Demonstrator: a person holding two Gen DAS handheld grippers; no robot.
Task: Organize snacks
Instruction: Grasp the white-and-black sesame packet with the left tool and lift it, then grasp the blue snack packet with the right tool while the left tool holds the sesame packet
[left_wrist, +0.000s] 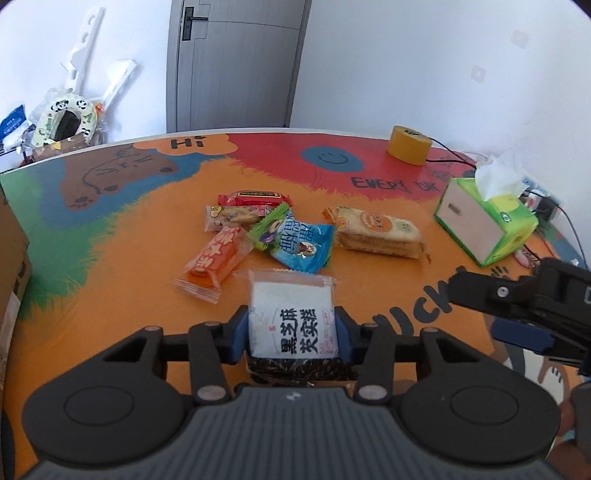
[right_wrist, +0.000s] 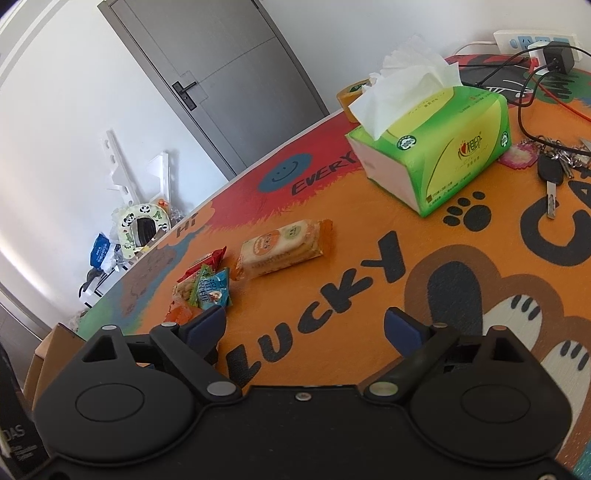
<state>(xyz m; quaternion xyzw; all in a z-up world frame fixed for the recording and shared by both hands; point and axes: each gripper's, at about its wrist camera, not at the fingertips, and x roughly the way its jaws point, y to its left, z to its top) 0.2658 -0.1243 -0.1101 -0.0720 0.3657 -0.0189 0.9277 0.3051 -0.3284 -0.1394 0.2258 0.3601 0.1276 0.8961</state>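
My left gripper (left_wrist: 291, 332) is shut on a white snack packet (left_wrist: 290, 314) with black characters, held just above the table. Behind it lies a cluster of snacks: an orange packet (left_wrist: 216, 260), a blue packet (left_wrist: 301, 245), a green packet (left_wrist: 267, 225), a beige packet (left_wrist: 232, 218) and a red packet (left_wrist: 255, 198). A long cracker pack (left_wrist: 378, 232) lies to their right. My right gripper (right_wrist: 304, 326) is open and empty, low over the table; it also shows in the left wrist view (left_wrist: 517, 306). The cracker pack (right_wrist: 282, 247) and the cluster (right_wrist: 205, 280) lie ahead of it to the left.
A green tissue box (right_wrist: 439, 147) stands at the right, with keys (right_wrist: 552, 170), cables and a power strip (right_wrist: 535, 40) beyond. A yellow tape roll (left_wrist: 408, 144) sits at the table's far edge. A cardboard box (left_wrist: 11, 266) stands at the left. Clutter lies by the wall.
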